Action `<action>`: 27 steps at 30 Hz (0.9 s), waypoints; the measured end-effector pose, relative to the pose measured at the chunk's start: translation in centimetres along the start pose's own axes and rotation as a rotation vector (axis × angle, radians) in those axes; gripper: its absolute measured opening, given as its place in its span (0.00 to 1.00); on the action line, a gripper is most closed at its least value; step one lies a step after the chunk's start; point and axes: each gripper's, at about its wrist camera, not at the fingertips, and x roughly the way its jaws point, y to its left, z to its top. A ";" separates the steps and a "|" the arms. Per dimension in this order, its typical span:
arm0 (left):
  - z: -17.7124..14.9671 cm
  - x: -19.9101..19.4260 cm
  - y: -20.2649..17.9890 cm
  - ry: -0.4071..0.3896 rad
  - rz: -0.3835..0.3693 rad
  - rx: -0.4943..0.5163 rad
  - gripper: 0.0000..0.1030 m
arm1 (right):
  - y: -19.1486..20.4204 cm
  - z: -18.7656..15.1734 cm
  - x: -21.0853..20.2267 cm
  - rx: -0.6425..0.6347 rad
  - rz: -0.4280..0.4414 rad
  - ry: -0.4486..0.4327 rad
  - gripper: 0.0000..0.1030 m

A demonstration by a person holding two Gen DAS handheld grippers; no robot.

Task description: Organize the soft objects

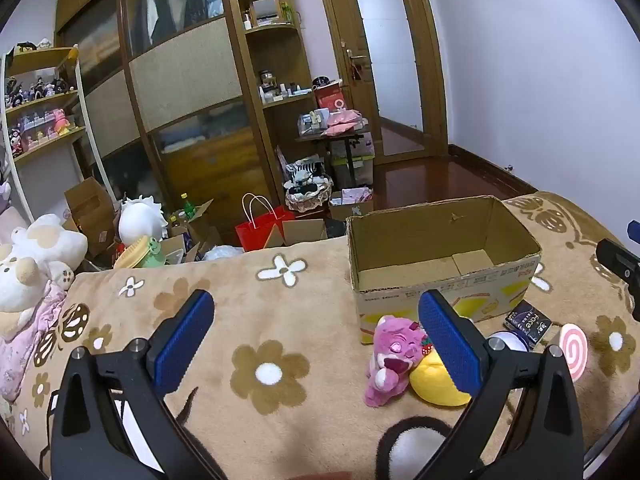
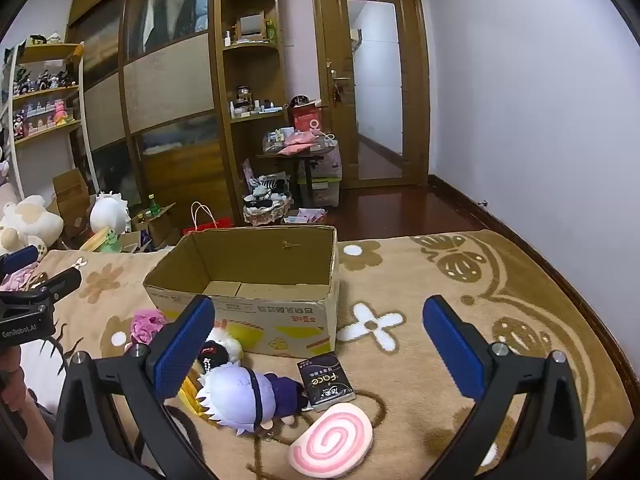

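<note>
The soft toys lie in a loose cluster on the flowered beige blanket (image 2: pixel 400 280) of the bed, just in front of an open cardboard box (image 2: pixel 256 280) whose inside holds nothing but its bottom flaps. A pink plush bear (image 1: pixel 394 360) leans against a yellow plush (image 1: pixel 434 384). Beside them lies a white-haired doll in a dark outfit (image 2: pixel 248 396), and close to it a pink-and-white swirl cushion (image 2: pixel 332 444). A small dark packet printed "face" (image 2: pixel 326 382) rests between the doll and the box.

The left tongs (image 1: pixel 316 344) hang over bare blanket, spread wide with nothing between the blue pads, the right pad in front of the yellow plush. The right tongs (image 2: pixel 320 346) are likewise wide apart and empty, above the doll and packet.

Beyond the bed stand a wardrobe (image 2: pixel 168 92), cluttered shelves (image 1: pixel 40 100) and a wooden door (image 2: pixel 372 88).
</note>
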 end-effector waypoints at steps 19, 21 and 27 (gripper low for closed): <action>0.0 0.0 -0.1 0.006 -0.002 0.006 0.98 | -0.1 0.0 -0.1 0.014 0.005 0.001 1.00; 0.0 0.0 -0.1 0.007 -0.003 0.006 0.98 | -0.2 0.0 0.0 0.015 0.007 0.002 1.00; 0.0 0.0 -0.2 0.009 -0.003 0.007 0.98 | -0.1 0.0 0.0 0.014 0.006 0.001 1.00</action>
